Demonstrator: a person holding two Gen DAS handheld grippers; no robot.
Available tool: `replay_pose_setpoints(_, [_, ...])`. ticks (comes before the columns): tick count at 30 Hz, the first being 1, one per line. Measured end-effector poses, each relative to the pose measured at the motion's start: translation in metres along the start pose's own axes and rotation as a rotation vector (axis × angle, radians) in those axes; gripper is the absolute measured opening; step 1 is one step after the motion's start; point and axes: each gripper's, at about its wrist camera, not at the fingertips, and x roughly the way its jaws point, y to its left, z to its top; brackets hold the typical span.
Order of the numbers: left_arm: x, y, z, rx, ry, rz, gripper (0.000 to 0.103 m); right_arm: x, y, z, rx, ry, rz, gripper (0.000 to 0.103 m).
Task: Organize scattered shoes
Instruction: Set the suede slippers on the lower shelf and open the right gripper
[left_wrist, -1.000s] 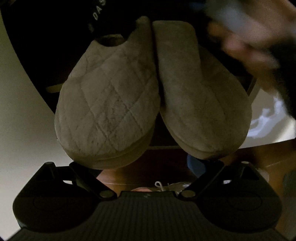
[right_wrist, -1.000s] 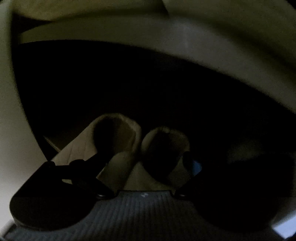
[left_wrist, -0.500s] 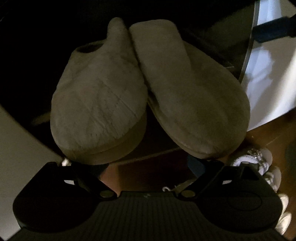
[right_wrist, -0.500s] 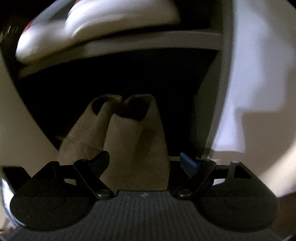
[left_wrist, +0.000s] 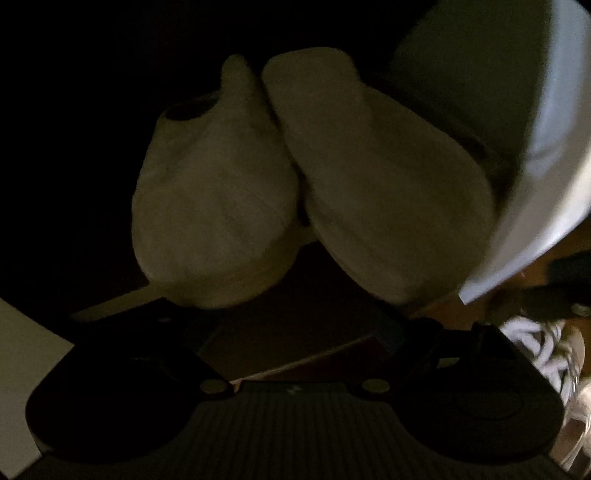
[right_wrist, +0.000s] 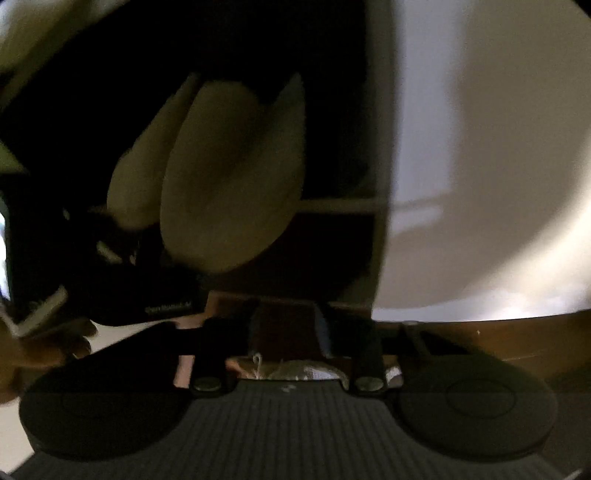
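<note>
Since a second ago, our left gripper has drawn back from the shelf, and the blurred hand at the upper right has gone from its view; our right gripper has swung out toward the pale wall.

Both slippers lie pressed side by side in the dark shelf compartment, toes hanging over its front edge toward us, heel openings deep inside, long axes running front to back. A white laced sneaker sits on the wooden floor at the right. Both sets of jaws are spread and hold nothing.

We judge the pair placed; a good finish would be pulling clear without brushing the overhanging toes, or nudging them squarely deeper.
</note>
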Motion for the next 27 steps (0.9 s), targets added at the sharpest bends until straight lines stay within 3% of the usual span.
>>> replay_pose_setpoints(6, [-0.022, -0.005, -0.018, 0.117, -0.016, 0.014, 0.091, 0.022, 0.024, 0.002, 0.011, -0.048, 0.063, 0.024])
replay_pose_setpoints(8, [-0.027, -0.003, -0.015, 0.124, -0.032, 0.010, 0.091, 0.045, 0.033, 0.005, 0.002, -0.053, 0.059, 0.024])
replay_pose_setpoints(15, [-0.021, 0.000, 0.000, 0.109, -0.080, -0.012, 0.091, 0.052, 0.052, 0.005, 0.001, -0.095, 0.026, 0.024])
replay_pose_setpoints(18, [-0.014, 0.000, 0.005, 0.094, -0.094, -0.018, 0.091, 0.026, 0.054, 0.004, -0.011, -0.107, 0.016, 0.024])
replay_pose_setpoints(27, [-0.003, 0.003, 0.005, 0.100, -0.107, -0.009, 0.091, 0.030, 0.065, -0.001, 0.004, -0.114, -0.013, 0.025])
